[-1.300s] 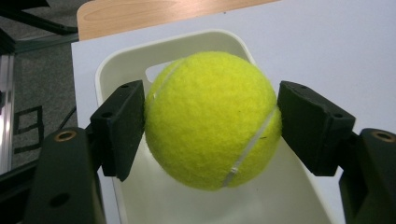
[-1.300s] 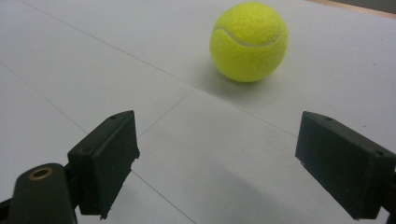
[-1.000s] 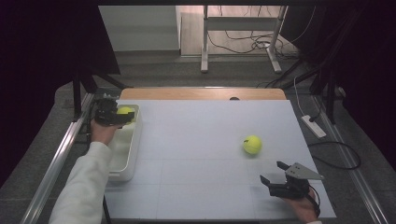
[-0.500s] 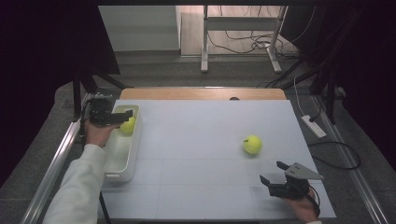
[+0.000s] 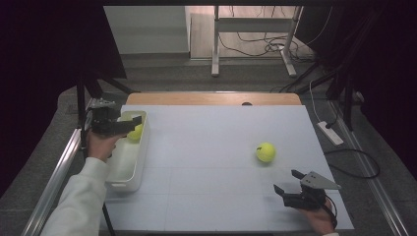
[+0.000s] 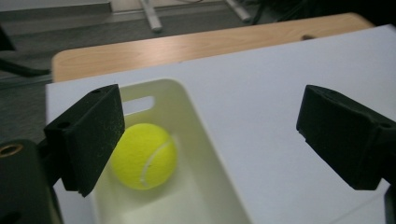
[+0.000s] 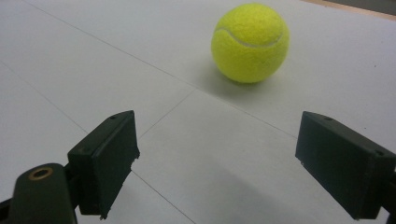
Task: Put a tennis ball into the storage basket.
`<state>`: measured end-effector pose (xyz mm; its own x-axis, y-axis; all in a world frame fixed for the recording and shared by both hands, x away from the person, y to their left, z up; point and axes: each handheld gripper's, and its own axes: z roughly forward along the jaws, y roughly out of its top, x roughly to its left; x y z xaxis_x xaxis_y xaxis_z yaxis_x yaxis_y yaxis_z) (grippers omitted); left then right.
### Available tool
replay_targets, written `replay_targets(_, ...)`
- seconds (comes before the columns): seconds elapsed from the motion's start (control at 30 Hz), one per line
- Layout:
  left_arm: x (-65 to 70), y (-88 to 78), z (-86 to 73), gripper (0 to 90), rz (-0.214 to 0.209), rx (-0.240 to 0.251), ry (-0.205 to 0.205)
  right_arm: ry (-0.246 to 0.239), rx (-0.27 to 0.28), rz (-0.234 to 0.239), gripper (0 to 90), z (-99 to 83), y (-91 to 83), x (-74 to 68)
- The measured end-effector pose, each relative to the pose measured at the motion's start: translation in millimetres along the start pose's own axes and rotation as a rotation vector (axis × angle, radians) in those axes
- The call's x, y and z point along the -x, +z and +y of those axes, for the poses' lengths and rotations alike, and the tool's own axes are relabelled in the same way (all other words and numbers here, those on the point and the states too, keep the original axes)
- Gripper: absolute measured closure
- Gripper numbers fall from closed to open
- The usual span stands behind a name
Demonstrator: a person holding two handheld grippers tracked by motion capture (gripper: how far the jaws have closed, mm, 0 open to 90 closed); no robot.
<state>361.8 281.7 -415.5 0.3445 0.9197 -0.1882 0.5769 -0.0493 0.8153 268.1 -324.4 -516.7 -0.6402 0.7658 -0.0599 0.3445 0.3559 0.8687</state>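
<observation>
Releasing one tennis ball over the white bin.

My left hand-held gripper (image 5: 129, 126) has just been opening and now stands wide, nothing between its jaws; the tennis ball (image 6: 144, 156) lies below them in the white bin (image 6: 219, 186). My right hand-held gripper (image 5: 291, 183) stands wide and empty; a second ball (image 7: 250, 43) rests on the counter (image 5: 206, 162) just ahead of it.

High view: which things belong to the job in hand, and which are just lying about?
Job: tennis ball in the bin, white bin, tennis ball on the table, left gripper, right gripper, both open.
Lying about: power strip, floor cables, table-leg frame.
</observation>
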Motion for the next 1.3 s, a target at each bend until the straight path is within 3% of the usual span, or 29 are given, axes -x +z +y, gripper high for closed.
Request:
replay_targets(0.13,9.0,-5.7,-0.8,8.6,-0.021,0.019,0.024,-0.001,-0.001,0.0,12.7,0.1,0.4,-0.2)
replay_targets(0.33,18.0,-8.6,-2.4,8.7,-0.02,0.017,0.06,-0.003,-0.001,0.001,12.7,0.3,0.6,-0.4)
replay_targets(0.7,29.1,-12.4,-6.9,8.9,-0.047,0.039,0.076,-0.002,0.0,-0.002,12.7,0.4,0.4,-0.5)
replay_targets(0.93,46.8,-20.4,-8.7,8.9,-0.08,0.067,0.128,-0.001,0.001,-0.002,12.7,0.6,0.3,-0.6)
replay_targets(1.3,67.5,-23.7,-10.1,9.2,-0.143,0.094,0.158,0.001,0.002,-0.003,12.7,0.7,0.1,-0.6)
